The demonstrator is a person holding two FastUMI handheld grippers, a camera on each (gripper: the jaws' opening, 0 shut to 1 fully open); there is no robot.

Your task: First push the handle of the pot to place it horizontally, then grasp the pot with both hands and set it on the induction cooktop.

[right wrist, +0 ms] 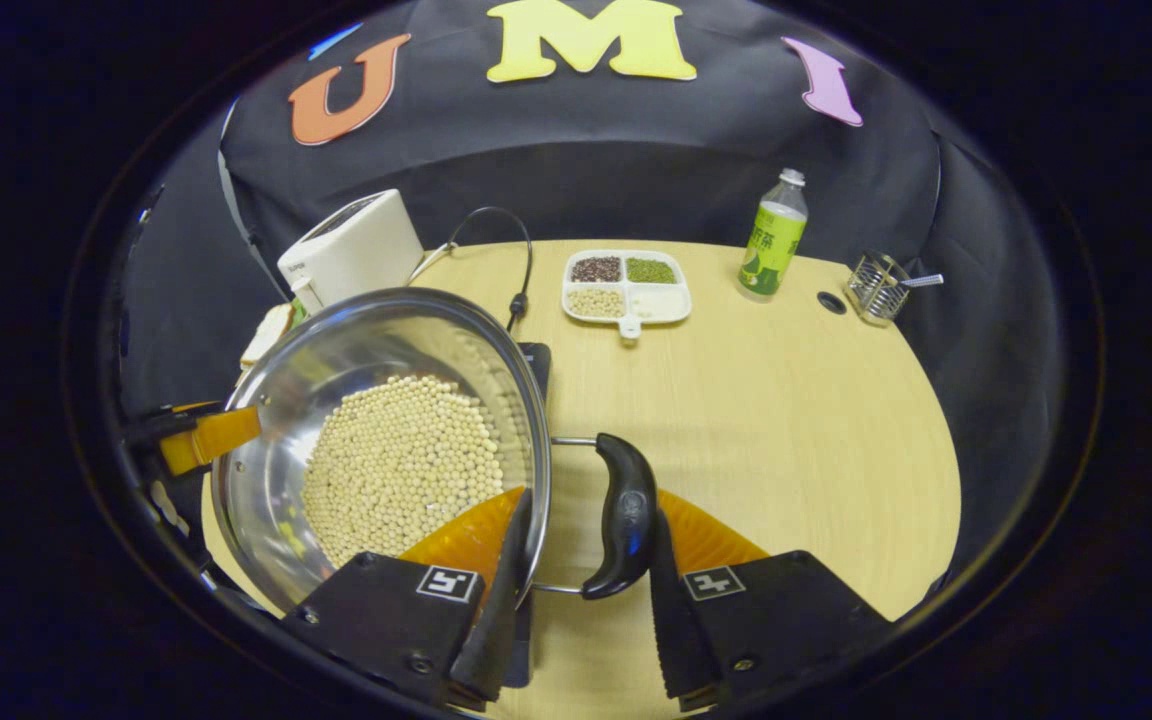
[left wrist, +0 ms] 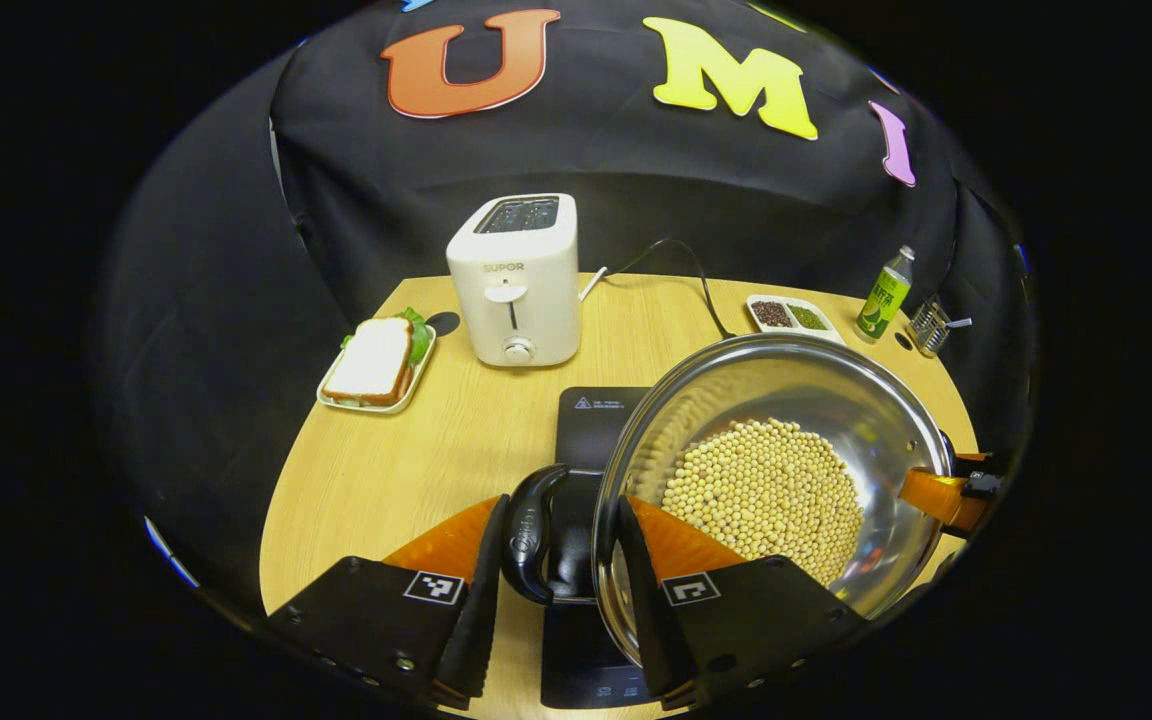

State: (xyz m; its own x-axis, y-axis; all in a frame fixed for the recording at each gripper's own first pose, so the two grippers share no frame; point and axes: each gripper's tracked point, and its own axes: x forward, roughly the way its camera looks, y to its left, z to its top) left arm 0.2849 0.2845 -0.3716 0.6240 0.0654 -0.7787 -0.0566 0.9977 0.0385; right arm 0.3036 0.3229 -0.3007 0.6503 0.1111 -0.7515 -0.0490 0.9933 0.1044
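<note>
**Q:** Starting with the biggest thing, what was in the booth?

**A:** Spreading across both views was a round wooden table. On it lay a dark induction cooktop, and the steel pot, holding pale round beans, was over the cooktop's right part. I could not tell whether the pot's base touched the cooktop or was held just above it.

**Q:** Where were the pot's handles?

**A:** One black handle stuck out from the pot's left side, and the other handle from its right side.

**Q:** And the two claws?

**A:** The left gripper had one finger outside the left handle and one inside the pot's rim, clamped over handle and wall together. The right gripper did the same on the right side: one finger inside the rim, one outside the right handle, closed on both.

**Q:** What else sat on the table?

**A:** A white toaster stood at the far left, with a sandwich on a small tray to its left. A divided dish of beans sat at the far middle. To its right stood a green bottle, then a small wire holder at the far right edge.
</note>
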